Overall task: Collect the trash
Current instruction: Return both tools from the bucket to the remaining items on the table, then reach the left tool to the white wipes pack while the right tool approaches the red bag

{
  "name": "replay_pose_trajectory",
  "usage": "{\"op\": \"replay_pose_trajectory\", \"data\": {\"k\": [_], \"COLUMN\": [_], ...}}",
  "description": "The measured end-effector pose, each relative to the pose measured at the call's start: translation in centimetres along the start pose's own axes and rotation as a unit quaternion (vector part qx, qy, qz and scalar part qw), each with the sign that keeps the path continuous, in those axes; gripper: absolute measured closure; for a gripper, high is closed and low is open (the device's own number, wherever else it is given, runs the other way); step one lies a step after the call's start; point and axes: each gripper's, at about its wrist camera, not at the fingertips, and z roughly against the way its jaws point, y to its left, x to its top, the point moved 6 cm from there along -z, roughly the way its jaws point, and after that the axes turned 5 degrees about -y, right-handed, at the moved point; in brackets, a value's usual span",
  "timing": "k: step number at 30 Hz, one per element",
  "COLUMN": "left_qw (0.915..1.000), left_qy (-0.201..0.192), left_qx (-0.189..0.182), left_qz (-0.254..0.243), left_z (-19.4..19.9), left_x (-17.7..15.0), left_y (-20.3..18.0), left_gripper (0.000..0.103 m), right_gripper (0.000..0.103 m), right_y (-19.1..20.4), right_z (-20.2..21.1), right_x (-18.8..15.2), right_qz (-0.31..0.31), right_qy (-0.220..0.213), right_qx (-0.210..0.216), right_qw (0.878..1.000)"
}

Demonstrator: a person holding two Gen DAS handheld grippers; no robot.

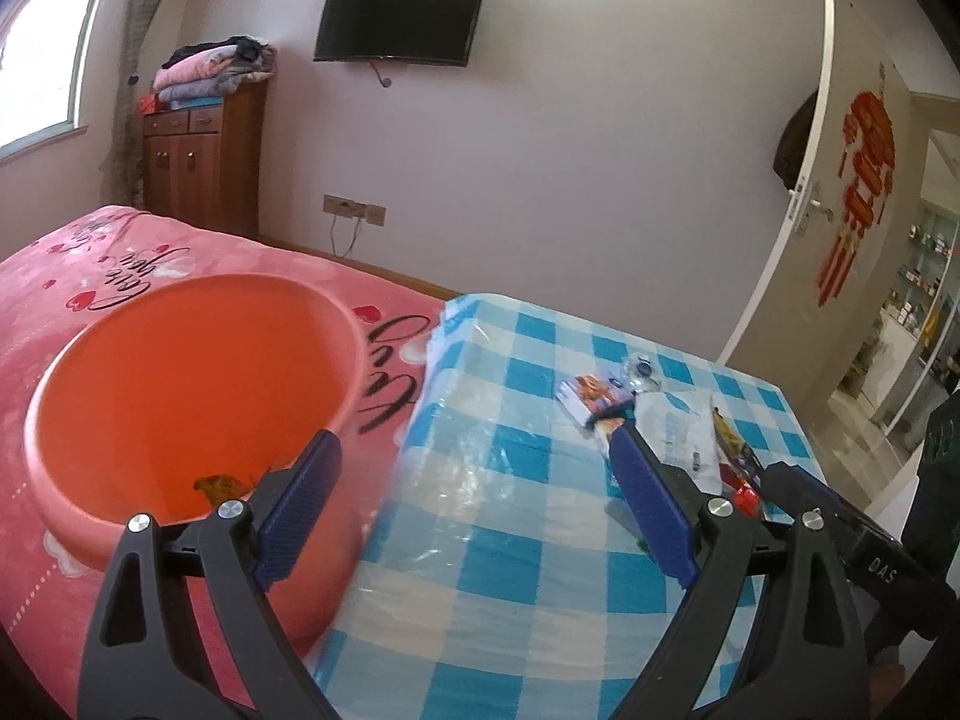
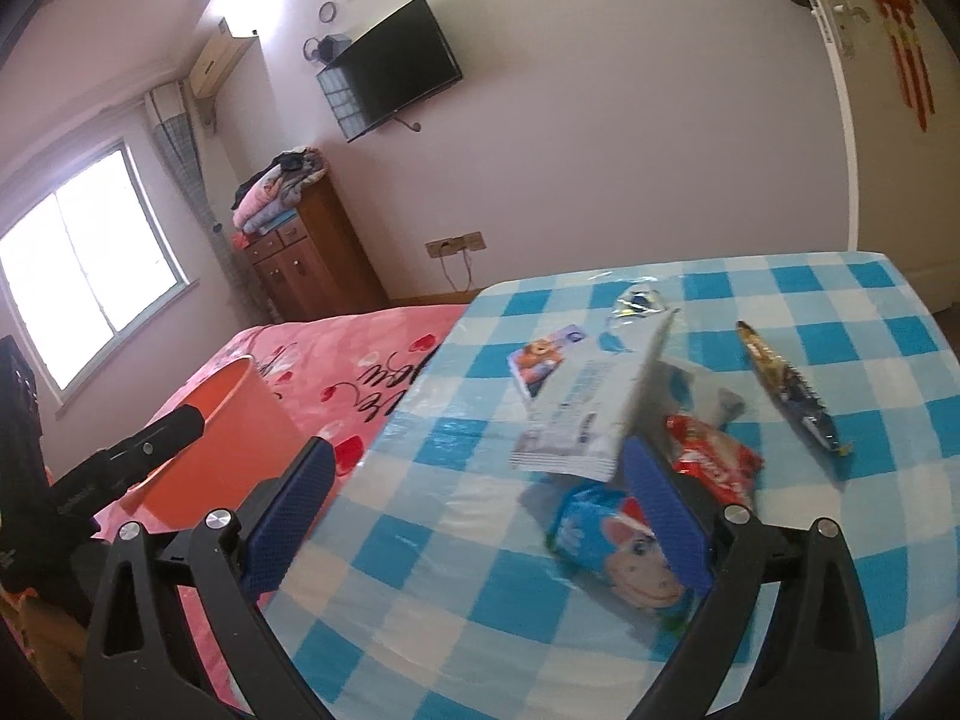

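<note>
Left wrist view: left gripper [image 1: 474, 504] stood wide open w/ nothing between its blue pads, hanging over the seam where the orange bucket [image 1: 198, 414] met the checked table [image 1: 510, 540]. Bucket sat on the pink bedspread [image 1: 90, 264], just beside the table edge; one small dark-yellow scrap lay at its bottom. Rest of the trash lay across the table toward the far right: a small printed card packet [image 1: 591, 396], a clear crinkled bit [image 1: 642, 369], a white wrapper [image 1: 678, 426]. Part of the other tool showed at right.

Right wrist view: right gripper [image 2: 480, 516] also wide open, holding nothing, low over the table. White wrapper [image 2: 594, 408] stood tilted just ahead of its right pad; whether they touched, can't tell. A blue cartoon packet [image 2: 606, 540] lay flat beside that pad, a red wrapper [image 2: 714, 462] behind it, a dark long wrapper [image 2: 792, 390] well apart to the right.

Handling, as a judgement: all thin foil/plastic, v. light, soft, slippery, not fragile. Prob. best pinched at a raised edge or crimped end; the tilted white one offers the easiest edge. Flat ones may slide on the glossy cloth.
</note>
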Motion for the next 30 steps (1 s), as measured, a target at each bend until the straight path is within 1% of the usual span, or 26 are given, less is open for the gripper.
{"op": "replay_pose_trajectory", "data": {"k": [7, 15, 23, 30], "left_qw": [0.9998, 0.9989, 0.9968, 0.9926], "left_qy": [0.011, 0.026, 0.045, 0.067], "left_qx": [-0.015, -0.024, -0.045, -0.071], "left_qz": [-0.012, -0.032, -0.048, -0.073], "left_z": [-0.9, -2.1, -3.6, -4.7], "left_x": [-0.7, -1.7, -2.7, -4.3], "left_y": [-2.6, -5.2, -7.9, -11.4], "left_gripper": [0.012, 0.012, 0.012, 0.012], "right_gripper": [0.007, 0.007, 0.007, 0.007], "right_y": [-2.4, -5.4, -9.7, -14.4], "right_z": [0.5, 0.8, 1.4, 1.9], "right_x": [-0.2, -0.8, -0.9, -0.6], "right_qz": [-0.003, -0.027, -0.063, -0.099], "right_qy": [-0.006, -0.005, -0.008, -0.015], "right_qx": [-0.015, -0.021, -0.039, -0.061], "right_qw": [1.0, 0.999, 0.997, 0.993]}}
